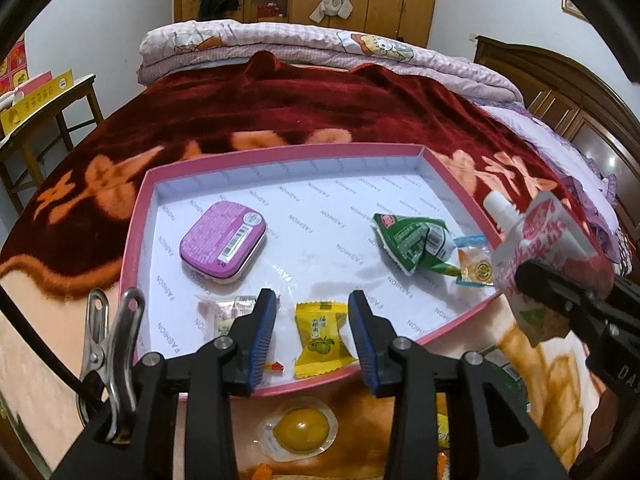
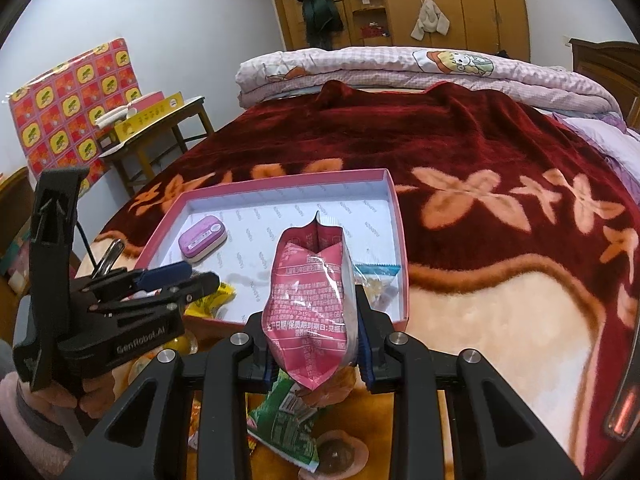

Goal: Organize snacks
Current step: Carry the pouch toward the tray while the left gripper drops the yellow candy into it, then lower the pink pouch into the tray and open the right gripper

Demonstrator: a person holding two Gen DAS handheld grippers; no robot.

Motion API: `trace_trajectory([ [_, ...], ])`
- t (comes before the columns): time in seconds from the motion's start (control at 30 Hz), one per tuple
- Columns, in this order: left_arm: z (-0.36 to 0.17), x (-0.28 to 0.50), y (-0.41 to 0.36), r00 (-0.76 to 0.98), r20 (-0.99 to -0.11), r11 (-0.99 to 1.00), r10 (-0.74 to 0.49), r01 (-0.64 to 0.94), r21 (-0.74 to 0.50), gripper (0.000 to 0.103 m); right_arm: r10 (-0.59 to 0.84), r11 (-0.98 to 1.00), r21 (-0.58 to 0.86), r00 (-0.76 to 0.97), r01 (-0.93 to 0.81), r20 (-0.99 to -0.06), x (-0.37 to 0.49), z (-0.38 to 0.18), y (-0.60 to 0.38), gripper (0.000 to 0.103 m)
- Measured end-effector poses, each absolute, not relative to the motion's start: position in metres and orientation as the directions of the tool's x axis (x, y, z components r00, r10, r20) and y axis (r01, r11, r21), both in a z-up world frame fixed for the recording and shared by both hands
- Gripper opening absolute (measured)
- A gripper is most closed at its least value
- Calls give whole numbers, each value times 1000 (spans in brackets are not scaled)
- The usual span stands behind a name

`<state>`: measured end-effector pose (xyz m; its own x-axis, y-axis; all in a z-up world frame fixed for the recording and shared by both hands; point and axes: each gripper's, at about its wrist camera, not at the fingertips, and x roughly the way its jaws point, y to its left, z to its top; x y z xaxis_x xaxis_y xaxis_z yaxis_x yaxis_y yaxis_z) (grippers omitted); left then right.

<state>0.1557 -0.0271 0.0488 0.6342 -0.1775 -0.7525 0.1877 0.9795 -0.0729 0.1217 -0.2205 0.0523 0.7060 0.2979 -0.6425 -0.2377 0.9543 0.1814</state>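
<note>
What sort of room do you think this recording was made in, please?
Most likely a home bedroom: the pink tray sits on a bed covered by a red floral blanket, with a folded quilt at its far end and a wooden wardrobe behind.

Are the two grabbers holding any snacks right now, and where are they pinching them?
The right gripper pinches the pink spouted pouch by its lower body. The left gripper holds nothing; its jaws stand apart around the yellow candy lying in the pink tray.

The right hand-held gripper (image 2: 314,354) clamps a pink pouch (image 2: 310,304) before the pink tray (image 2: 400,240).
</note>
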Motion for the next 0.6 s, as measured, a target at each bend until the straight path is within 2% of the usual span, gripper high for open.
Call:
trace_trajectory([
  [0.6, 40, 159, -24, 616, -765, 980, -186, 167, -103, 42, 253, 966, 135, 711, -219, -656, 172, 46, -208, 31],
])
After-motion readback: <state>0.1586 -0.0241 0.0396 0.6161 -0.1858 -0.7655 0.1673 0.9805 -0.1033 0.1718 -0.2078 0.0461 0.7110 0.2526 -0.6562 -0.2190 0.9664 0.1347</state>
